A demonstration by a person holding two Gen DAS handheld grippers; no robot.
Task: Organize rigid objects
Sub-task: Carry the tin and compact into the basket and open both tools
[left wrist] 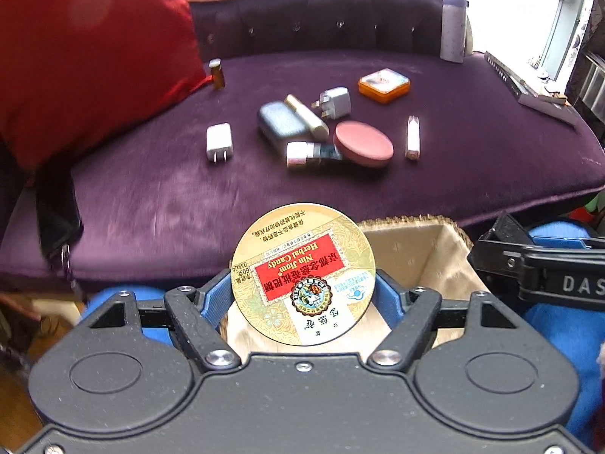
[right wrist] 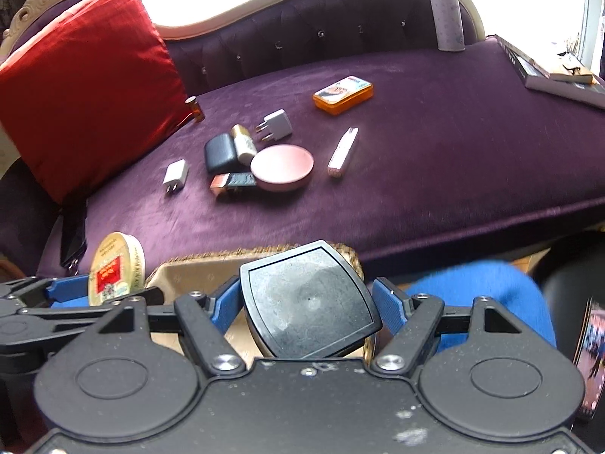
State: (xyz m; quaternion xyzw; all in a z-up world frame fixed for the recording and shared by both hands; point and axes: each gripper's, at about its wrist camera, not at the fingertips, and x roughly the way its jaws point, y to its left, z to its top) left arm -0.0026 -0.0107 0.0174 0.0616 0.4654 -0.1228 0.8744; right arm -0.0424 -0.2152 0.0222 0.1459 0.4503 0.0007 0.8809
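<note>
Nearest the left lens, a round gold tin lid-up with a red herbal-candy label point(left wrist: 303, 274) sits clamped by its rim between the blue pads of the left gripper point(left wrist: 303, 295), held on edge so that its flat face looks at the camera. Beneath it lies the woven basket with a beige cloth lining point(left wrist: 427, 249), which stands in front of the near edge of the purple velvet daybed cushion point(left wrist: 151, 204). My reading is that the tin hangs there in order to be dropped in.

From the right wrist, the right gripper point(right wrist: 306, 312) pinches a black, squarish compact case with a scuffed lid point(right wrist: 308, 302) by its sides, likewise over the basket's lining point(right wrist: 196, 276). Both tongs are thus closed on cargo, neither wide nor empty.

Things left to sort lie mid-cushion: a round pink compact point(right wrist: 281, 168), a white two-pin charger point(right wrist: 176, 176), a dark oval case point(right wrist: 221, 151), a grey three-pin plug point(right wrist: 276, 124), an orange rectangular tin point(right wrist: 342, 94) and a slim white stick point(right wrist: 343, 151). A red satin pillow point(right wrist: 87, 83) leans at the cushion's left end; a tall pale bottle point(right wrist: 446, 11) stands at the far right corner.
</note>
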